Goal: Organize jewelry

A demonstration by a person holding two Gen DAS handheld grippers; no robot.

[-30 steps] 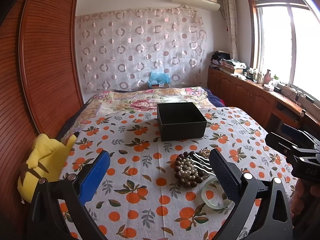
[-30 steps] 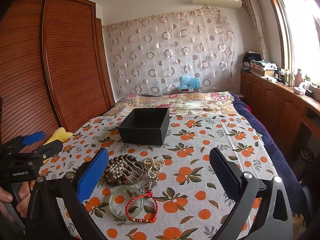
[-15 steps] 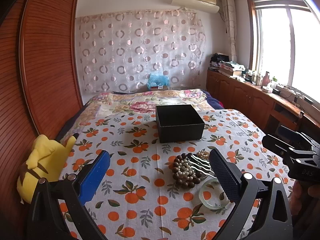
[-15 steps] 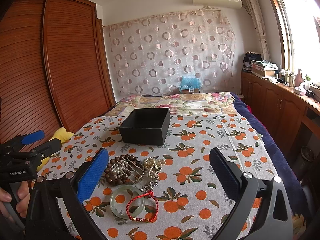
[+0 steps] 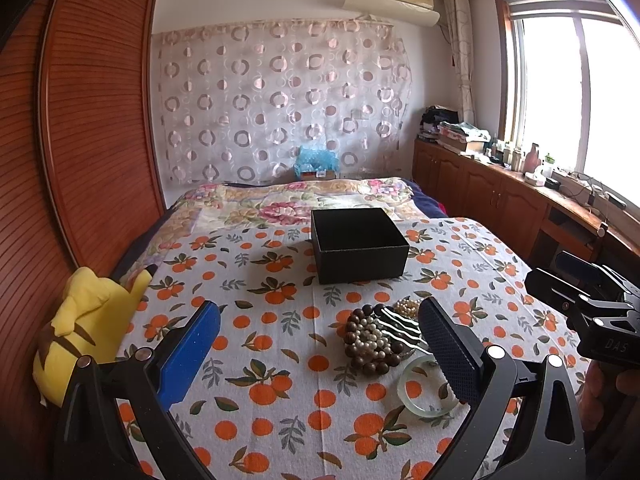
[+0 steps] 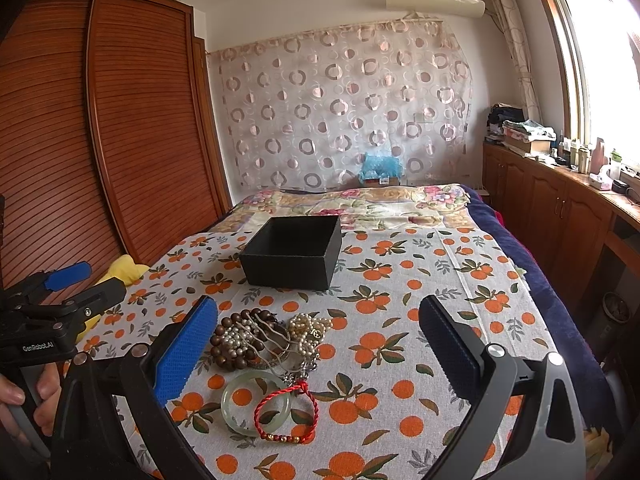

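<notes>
Plush toy [image 5: 84, 320] left of cloth [image 5: 280, 320], black box [image 6: 294, 254] beyond jewelry heap [image 6: 260, 340]

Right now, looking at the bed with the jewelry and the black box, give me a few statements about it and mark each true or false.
1. The black box holds no jewelry. True.
2. The red cord bracelet lies across the jade bangle. True.
3. The right gripper is shut on the bead bracelets. False: open, holding nothing.
4. The left gripper grips the bangle. False: open.
5. The jewelry lies beyond the box. False: nearer the grippers.
</notes>
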